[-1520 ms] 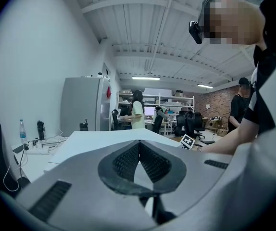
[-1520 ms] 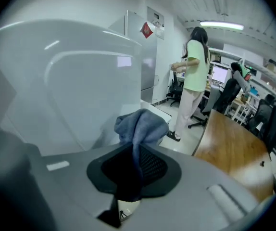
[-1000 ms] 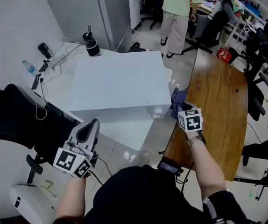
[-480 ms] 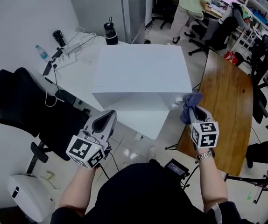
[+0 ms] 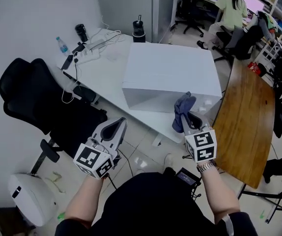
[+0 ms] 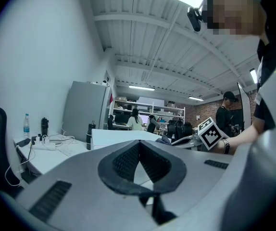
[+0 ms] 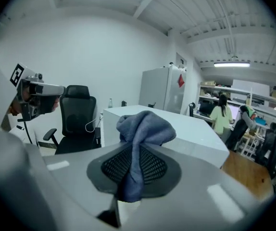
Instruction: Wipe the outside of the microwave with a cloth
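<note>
Right gripper (image 7: 134, 165) is clamped on the blue cloth (image 7: 142, 126). The cloth bunches over the jaw tips and hides them in head view. Left gripper (image 6: 138, 163) has its jaws together with nothing between, held low beside the black office chair (image 5: 38, 100). Microwave (image 5: 173, 75) sits on the white table (image 5: 99, 70), washed out white; door and controls unreadable. Cloth is near its front right corner; can't tell if they touch.
</note>
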A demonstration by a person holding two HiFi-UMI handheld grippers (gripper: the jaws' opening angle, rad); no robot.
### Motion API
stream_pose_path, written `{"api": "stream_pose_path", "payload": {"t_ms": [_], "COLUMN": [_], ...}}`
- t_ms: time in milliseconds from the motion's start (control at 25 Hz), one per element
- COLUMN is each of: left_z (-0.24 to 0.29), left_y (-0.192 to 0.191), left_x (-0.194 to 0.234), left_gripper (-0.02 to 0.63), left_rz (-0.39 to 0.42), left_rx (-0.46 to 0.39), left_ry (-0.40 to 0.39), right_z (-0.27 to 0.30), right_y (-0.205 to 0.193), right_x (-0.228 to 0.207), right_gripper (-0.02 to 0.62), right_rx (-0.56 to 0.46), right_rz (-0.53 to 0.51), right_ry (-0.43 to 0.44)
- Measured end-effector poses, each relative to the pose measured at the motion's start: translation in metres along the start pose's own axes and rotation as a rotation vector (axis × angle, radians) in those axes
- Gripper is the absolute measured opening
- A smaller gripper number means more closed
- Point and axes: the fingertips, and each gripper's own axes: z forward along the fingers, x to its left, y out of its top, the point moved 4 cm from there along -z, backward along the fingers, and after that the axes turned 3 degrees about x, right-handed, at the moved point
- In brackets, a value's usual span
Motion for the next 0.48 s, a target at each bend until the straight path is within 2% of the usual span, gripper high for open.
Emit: {"api": "stream_pose_path", "payload": {"t_ms": [280, 480], "left_z": [-0.058, -0.095], "left_y": [-0.002, -0.004], "left_x": [0.031, 0.053], "left_gripper": [0.005, 0.005], "left_rz": [-0.002, -0.014], "left_rx": [-0.013, -0.022], "left_ry": [0.101, 0.183], "right_z": [0.05, 0.086], "right_y": [0.028, 0.04], "right_x": [0.085, 0.131], "right_gripper": [0.046, 0.048], "right_rx": [-0.032, -0.042], "right_rz": [-0.091, -0.142], "right_ry": [0.139, 0.194]}}
